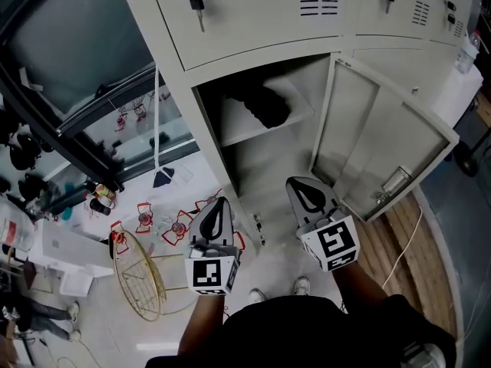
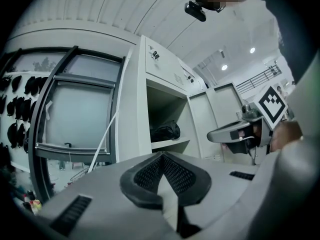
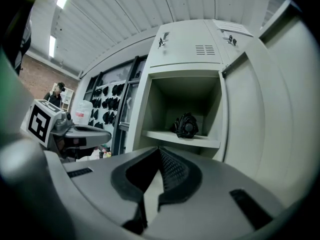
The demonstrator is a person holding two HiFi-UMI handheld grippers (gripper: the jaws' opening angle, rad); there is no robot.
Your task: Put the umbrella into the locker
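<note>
The folded black umbrella (image 1: 265,106) lies on the shelf inside the open grey locker (image 1: 230,140), whose door (image 1: 383,140) swings out to the right. It also shows as the umbrella (image 2: 165,131) in the left gripper view and the umbrella (image 3: 186,125) in the right gripper view. My left gripper (image 1: 222,202) and right gripper (image 1: 296,182) hang side by side in front of the locker, below the shelf. Both are shut with nothing between the jaws. Each points level at the compartment.
A key (image 1: 196,1) hangs from the upper locker door. A gold wire basket (image 1: 140,276) and red stands (image 1: 144,217) sit on the floor at left, by a glass-fronted cabinet (image 1: 69,67). A white cable (image 1: 405,245) runs along the wooden floor at right.
</note>
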